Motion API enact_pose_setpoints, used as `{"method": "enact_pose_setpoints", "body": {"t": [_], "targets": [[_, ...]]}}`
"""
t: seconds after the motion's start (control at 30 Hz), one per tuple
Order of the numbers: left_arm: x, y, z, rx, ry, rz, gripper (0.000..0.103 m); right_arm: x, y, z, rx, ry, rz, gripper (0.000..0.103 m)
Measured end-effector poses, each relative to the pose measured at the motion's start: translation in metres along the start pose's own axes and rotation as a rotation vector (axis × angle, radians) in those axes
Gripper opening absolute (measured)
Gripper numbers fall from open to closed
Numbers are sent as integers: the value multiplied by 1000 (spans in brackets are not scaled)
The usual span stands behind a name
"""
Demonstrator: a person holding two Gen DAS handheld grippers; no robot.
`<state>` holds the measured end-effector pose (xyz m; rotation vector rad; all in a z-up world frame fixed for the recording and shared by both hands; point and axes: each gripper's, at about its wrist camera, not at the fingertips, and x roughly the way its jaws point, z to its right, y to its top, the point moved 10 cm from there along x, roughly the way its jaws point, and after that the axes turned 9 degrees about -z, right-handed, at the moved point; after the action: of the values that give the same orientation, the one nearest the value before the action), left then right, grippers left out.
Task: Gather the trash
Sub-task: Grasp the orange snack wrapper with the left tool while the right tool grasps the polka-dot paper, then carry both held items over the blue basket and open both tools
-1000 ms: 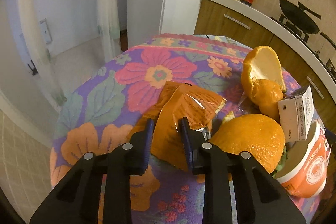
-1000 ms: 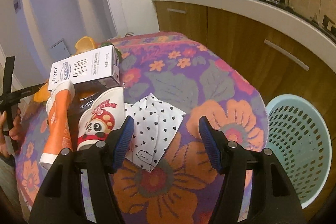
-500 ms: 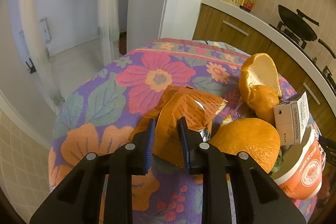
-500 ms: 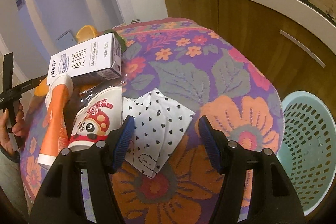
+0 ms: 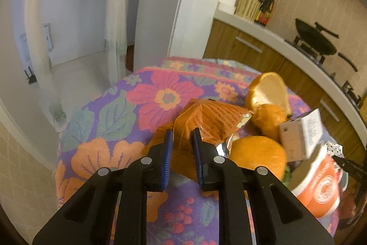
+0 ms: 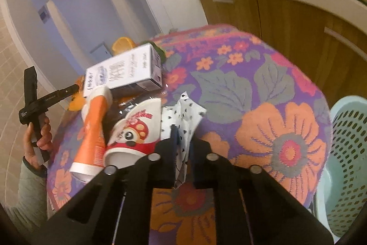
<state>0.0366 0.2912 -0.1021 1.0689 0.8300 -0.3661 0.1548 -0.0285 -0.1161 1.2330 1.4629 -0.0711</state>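
Note:
An orange snack wrapper (image 5: 213, 121) lies crumpled on the flowered tablecloth (image 5: 103, 114). My left gripper (image 5: 182, 146) has its jaws closing on a raised fold of that wrapper, which fills the narrow gap between the blue pads. In the right wrist view, a white paper with small black hearts (image 6: 183, 109) is bunched up and stands between the fingers of my right gripper (image 6: 183, 141), which is shut on it. A pale blue perforated basket (image 6: 344, 153) stands on the floor off the table's right edge.
Beside the wrapper lie orange peels (image 5: 259, 155), a small milk carton (image 5: 300, 137) and an orange paper cup (image 5: 321, 187). A mushroom-print cup (image 6: 135, 130) lies left of the heart paper. A kitchen counter with wooden cabinets (image 6: 298, 22) runs behind the table.
The right gripper went from wide open around the heart paper to shut on it, bunching it upward. The left jaws narrowed on the wrapper, and the left hand rose a little.

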Motion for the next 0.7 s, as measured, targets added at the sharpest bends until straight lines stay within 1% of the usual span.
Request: {"method": "enact_pose_setpoints", "body": {"t": [0.23,0.27,0.37,0.47,0.6,0.7], "targets": [[-43,10,27,44,-46,102,13,-40,12,-5,-54,-114,123,2],[-48,12,32,48,-55,112,10,-47,13,-6,-59,-125,139,2],[-65,15,47,70,-86,134,9,-63,15,-4,-61,-138,172,2],[-78,19,61,97,-92,154,7,-80,14,0,-52,-143,200,2],[-94,21,82,128,-112,172,6,-101,11,13,-23,-157,240,2],[-100,20,109,166,-135,176,5,-120,7,29,13,-171,273,2]]}}
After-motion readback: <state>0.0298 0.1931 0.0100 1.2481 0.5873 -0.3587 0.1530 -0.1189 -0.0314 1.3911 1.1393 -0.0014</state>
